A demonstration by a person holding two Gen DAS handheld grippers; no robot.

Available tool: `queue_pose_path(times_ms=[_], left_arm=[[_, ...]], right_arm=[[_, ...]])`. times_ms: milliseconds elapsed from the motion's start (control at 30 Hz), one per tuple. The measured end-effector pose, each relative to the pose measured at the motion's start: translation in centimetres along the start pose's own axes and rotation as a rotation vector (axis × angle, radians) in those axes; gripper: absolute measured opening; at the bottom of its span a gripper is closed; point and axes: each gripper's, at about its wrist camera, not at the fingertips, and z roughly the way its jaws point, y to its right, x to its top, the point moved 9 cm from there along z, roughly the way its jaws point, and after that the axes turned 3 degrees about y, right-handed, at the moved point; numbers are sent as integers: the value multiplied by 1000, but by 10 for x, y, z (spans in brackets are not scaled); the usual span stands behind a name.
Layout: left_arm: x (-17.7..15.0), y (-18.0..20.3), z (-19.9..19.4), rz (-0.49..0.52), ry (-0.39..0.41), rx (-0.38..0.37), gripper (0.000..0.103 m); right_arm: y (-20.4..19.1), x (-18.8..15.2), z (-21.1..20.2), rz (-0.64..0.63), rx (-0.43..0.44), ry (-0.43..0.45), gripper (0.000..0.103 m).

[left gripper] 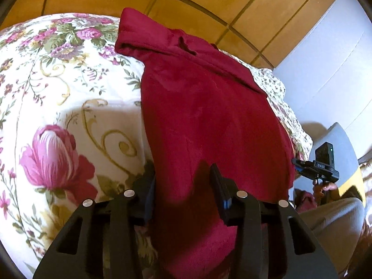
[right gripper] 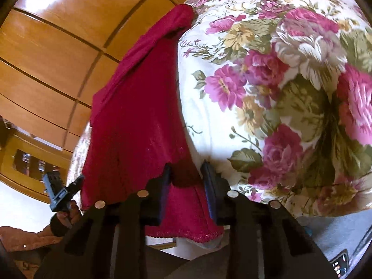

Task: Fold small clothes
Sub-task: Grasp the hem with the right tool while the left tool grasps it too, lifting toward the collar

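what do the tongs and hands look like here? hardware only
Both tongs, left and right, are matte black: two flat fingers with blue pads, angular linkage arms with cutouts, and four silver round rivets each. Seen from the other side, each carries a boxy black camera; the right one shows a green LED and white lettering. The left hand has a dark cuff. No cables visible.

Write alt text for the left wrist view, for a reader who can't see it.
A dark red garment lies stretched lengthwise on a floral bedspread, its near end running between the open fingers of the left gripper. At the right edge, the right gripper is held in a hand; wooden panels fill the background.
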Motion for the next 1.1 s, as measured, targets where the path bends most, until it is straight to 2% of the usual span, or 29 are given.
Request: queue_pose_path(times_ms=[267, 333, 367, 400, 433, 467, 567, 667, 867, 1000, 1100], left_arm=[[-13, 12, -3, -7, -31, -56, 42], [-16, 14, -3, 13, -38, -43, 42], [-15, 16, -1, 27, -42, -31, 41], [-15, 17, 0, 41, -48, -13, 36], [-15, 18, 1, 49, -56, -4, 16], [-15, 21, 3, 54, -77, -12, 11], [-5, 29, -4, 64, -72, -41, 9], [11, 38, -20, 49, -36, -101, 9], [41, 39, -54, -35, 33, -194, 8], [49, 38, -74, -88, 69, -247, 8], [47, 42, -91, -100, 55, -288, 8]], right_arm=[[-5, -9, 14, -60, 18, -58, 27], [-8, -13, 18, -87, 7, -81, 27], [-13, -16, 22, -113, -9, -89, 17], [-17, -18, 23, -153, -27, -92, 10], [-23, -18, 21, -188, -38, -88, 9], [-29, -18, 20, -221, -45, -84, 8], [-56, -12, 8, -293, -4, -63, 8], [-86, 2, -9, -360, 33, -24, 8], [-151, 24, -49, -482, 125, 75, 8], [-191, 24, -69, -523, 236, 140, 8], [-213, 14, -87, -582, 298, 163, 8]])
